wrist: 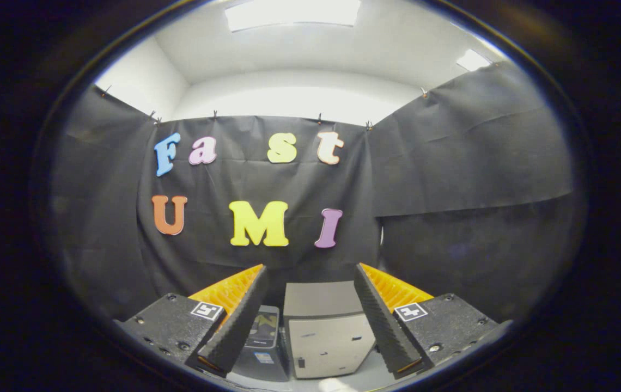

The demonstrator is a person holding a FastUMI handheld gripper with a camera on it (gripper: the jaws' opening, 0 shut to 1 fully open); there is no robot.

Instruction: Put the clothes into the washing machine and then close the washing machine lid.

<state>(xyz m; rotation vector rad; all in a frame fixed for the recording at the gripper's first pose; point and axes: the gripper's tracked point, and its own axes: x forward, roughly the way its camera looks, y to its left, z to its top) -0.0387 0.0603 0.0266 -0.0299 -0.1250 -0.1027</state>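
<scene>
The gripper hangs with fingers wide apart, holding nothing; the washing machine stands beyond, between them; no clothes are visible, so a blind grab risks missing the fabric.

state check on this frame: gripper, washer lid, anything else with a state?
gripper: open, fingers spread wide, nothing between them, raised above the machines.
washing machine: pale box beyond the fingers, top looks flat and shut; lid seam too small to confirm.
dark unit: stands upright, close beside the washing machine; touching or apart, cannot tell.
ceiling lights: on.
</scene>
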